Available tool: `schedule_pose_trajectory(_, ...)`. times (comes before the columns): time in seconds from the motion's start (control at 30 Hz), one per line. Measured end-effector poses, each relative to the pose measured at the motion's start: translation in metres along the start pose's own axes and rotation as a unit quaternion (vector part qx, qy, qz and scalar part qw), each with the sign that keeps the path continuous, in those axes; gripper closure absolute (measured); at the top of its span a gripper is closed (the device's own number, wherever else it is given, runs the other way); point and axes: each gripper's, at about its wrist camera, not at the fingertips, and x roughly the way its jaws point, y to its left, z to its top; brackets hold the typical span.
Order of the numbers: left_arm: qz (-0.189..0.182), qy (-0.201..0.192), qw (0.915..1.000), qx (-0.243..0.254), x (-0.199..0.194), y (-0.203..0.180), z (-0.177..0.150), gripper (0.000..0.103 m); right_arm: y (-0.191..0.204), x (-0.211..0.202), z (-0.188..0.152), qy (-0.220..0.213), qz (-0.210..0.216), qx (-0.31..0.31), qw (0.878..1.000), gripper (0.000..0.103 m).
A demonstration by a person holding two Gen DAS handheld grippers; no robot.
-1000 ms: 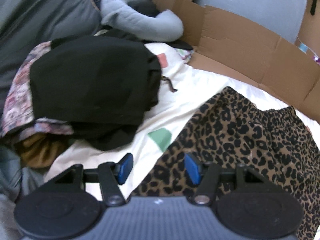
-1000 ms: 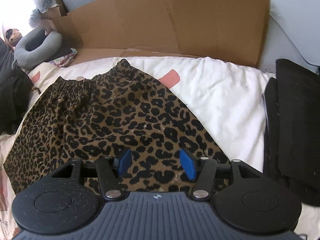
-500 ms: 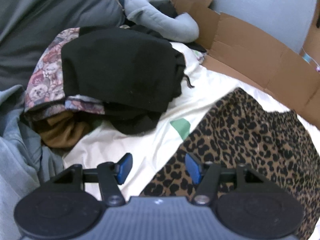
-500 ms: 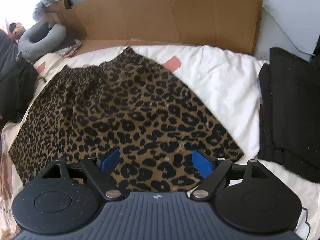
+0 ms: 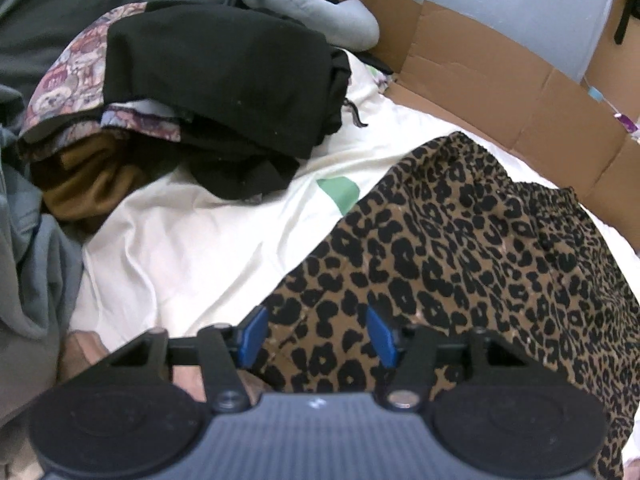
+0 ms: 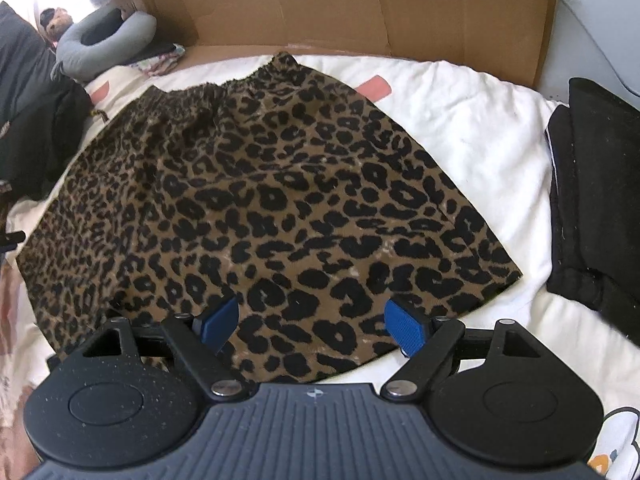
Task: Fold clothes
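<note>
A leopard-print skirt (image 6: 256,208) lies spread flat on a white bedsheet (image 6: 472,128), its gathered waistband toward the far side near a flattened cardboard sheet (image 6: 360,4) that stands against the wall, its hem toward the cameras. The right gripper (image 6: 312,324) hangs over the near hem, close to the skirt's right corner, with its blue pads set wide apart and nothing pinched between them; the cloth shows through the gap, below the fingers. The left gripper (image 5: 316,338) sits above the skirt's left hem corner, jaws partly apart and closing, with the patterned cloth seen between the pads but, as far as the fisheye view lets me judge, not yet pressed by them. In the left wrist view the skirt (image 5: 480,248) fills the lower right, and a green patch (image 5: 340,194) printed on the sheet shows just beside its edge. Further left, a heap of clothes rests on the bed: a black garment (image 5: 224,72) on top, a floral-patterned piece (image 5: 72,76) beneath it and a brown one (image 5: 88,184) lower down. A grey neck pillow (image 6: 104,42) lies at the far left by the cardboard. To the right of the skirt, apart from it, sits a stack of folded black clothes (image 6: 596,200).
</note>
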Motion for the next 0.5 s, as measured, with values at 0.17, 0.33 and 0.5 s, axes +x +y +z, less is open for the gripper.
schedule_pose_trajectory(0.17, 0.026, -0.005, 0.9997, -0.001, 0.005, 0.012, -0.011, 0.049, -0.003, 0.005, -0.008, 0.022, -0.003, 0.003, 1.000, 0.018)
schedule_pose_trajectory(0.33, 0.044, -0.015, 0.9989, -0.012, 0.006, 0.031, -0.015, 0.057, -0.002, 0.004, -0.008, 0.023, -0.002, 0.000, 1.000, 0.018)
schedule_pose_trajectory(0.5, 0.024, -0.010, 0.9990, -0.037, 0.013, 0.045, -0.016, 0.067, -0.001, 0.004, -0.008, 0.024, 0.005, 0.007, 1.000, 0.018)
